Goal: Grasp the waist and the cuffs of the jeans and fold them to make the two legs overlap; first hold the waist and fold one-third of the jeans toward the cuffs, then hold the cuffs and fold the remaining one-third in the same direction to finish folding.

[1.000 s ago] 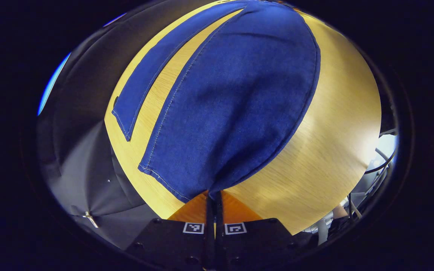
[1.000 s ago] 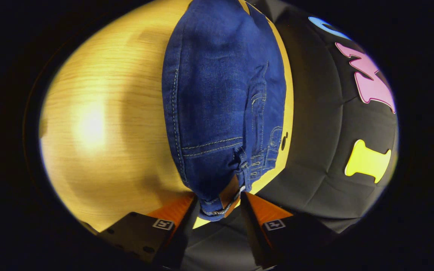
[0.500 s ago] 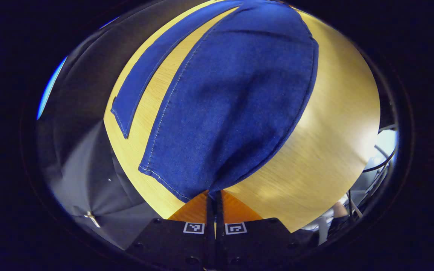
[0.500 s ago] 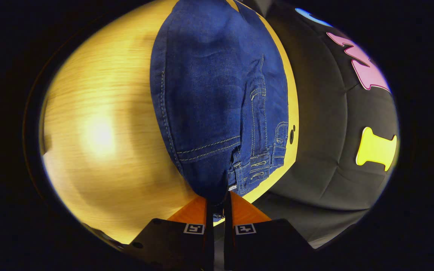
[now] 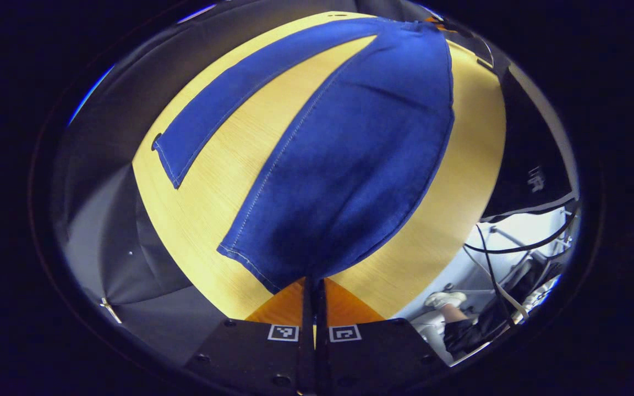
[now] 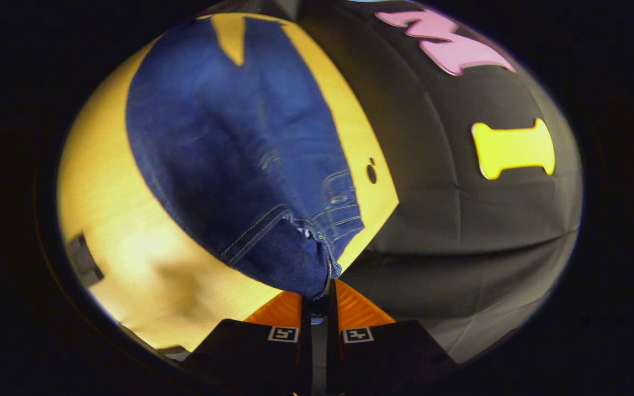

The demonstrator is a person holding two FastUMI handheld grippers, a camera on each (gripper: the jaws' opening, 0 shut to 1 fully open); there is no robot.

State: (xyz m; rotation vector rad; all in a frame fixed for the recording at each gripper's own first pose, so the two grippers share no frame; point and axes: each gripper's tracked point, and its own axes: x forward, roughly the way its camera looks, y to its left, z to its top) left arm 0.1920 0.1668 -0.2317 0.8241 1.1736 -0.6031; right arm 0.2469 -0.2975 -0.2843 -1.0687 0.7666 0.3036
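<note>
Dark blue jeans (image 5: 350, 159) lie on a light wooden table (image 5: 223, 181). In the left gripper view the near leg rises off the table from its cuff, which my left gripper (image 5: 313, 283) is shut on. The far leg (image 5: 240, 107) lies flat toward the table's back edge. In the right gripper view the waist end of the jeans (image 6: 240, 165), with belt loops and stitching, is lifted, and my right gripper (image 6: 320, 289) is shut on the waistband corner.
The table (image 6: 102, 236) ends close to both grippers, with black cloth wall behind it. A small dark hole (image 6: 371, 171) sits in the tabletop near the waist. Cables (image 5: 520, 242) and a person's shoe (image 5: 443, 300) show beyond the table's right edge.
The right gripper went from open around the waistband to shut on it, then lifted and swung it. The left gripper, shut on the cuff throughout, rose and pulled the leg up.
</note>
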